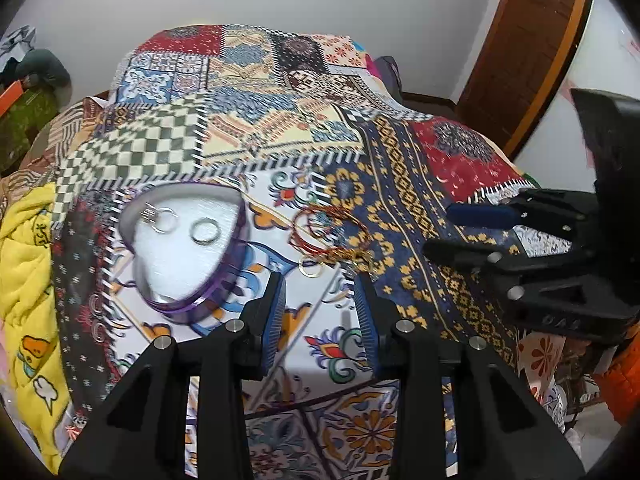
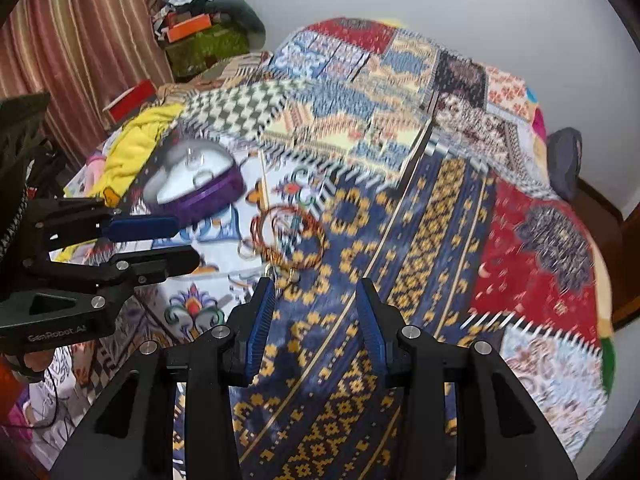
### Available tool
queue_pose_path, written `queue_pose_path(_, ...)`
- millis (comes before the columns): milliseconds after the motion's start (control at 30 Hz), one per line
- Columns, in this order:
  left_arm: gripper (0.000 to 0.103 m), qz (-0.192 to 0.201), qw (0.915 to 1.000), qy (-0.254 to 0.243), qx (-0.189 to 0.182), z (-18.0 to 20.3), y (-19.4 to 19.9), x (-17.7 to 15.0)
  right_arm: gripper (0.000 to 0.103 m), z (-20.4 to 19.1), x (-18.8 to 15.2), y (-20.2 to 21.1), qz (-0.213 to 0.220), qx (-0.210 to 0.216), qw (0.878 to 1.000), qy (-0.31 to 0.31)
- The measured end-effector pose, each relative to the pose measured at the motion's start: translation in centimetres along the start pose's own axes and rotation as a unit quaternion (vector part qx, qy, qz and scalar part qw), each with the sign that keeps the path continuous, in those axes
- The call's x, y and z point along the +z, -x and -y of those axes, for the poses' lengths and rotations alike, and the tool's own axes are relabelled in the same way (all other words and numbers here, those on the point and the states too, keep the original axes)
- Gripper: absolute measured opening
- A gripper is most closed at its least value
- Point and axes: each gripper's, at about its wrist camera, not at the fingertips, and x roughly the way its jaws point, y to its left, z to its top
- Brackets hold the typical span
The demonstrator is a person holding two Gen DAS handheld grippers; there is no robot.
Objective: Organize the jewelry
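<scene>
Left wrist: tangled red-gold bangles (image 1: pixel 330 236).

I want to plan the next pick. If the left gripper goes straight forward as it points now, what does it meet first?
Probably the gold ring on the bedspread, lying just ahead of the open left gripper, with the red bangles right behind it. Depth is hard to judge.

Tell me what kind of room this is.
Most likely a bedroom in a home: a bed under a patchwork bedspread, a wooden door, striped curtains, and clutter piled in the corner. A purple heart-shaped jewelry box sits on the bed.
</scene>
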Motion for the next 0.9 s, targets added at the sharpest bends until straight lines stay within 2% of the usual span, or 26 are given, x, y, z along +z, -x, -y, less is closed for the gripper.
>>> queue_pose_path(267,0.034,-0.014,0.9998,0.015,-0.006,-0.1,-1.8,-0.9,0.038,-0.3,-1.4,-2.9,-0.030,0.034,0.999,-0.006)
queue_pose_path(367,0.029,-0.015,0.9997,0.018,-0.008,-0.3,-2.0,-1.1,0.030,-0.4,-1.2,-3.5,-0.033,0.050,0.998,-0.008)
queue_pose_path(433,0.024,-0.015,0.9996,0.021,-0.011,-0.5,-2.1,-1.2,0.018,-0.5,-1.1,-3.8,-0.033,0.055,0.998,-0.006)
queue_pose_path(533,0.018,-0.018,0.9994,0.024,-0.015,-0.6,-2.4,-1.3,0.017,-0.8,-1.0,-4.2,-0.033,0.054,0.998,0.001)
queue_pose_path(633,0.018,-0.020,0.9995,0.022,-0.014,-0.5,-2.6,-1.4,0.016,-1.0,-0.8,-4.5,-0.032,0.055,0.998,0.005)
queue_pose_path(733,0.018,-0.022,0.9995,0.021,-0.013,-0.5,-2.8,-1.4,0.009,-1.4,-0.8,-4.8,-0.026,0.049,0.998,0.012)
queue_pose_path(900,0.018,-0.028,0.9991,0.026,-0.018,-0.4,-3.3,-1.1,0.009,-1.3,-0.9,-4.4,-0.022,0.049,0.999,0.008)
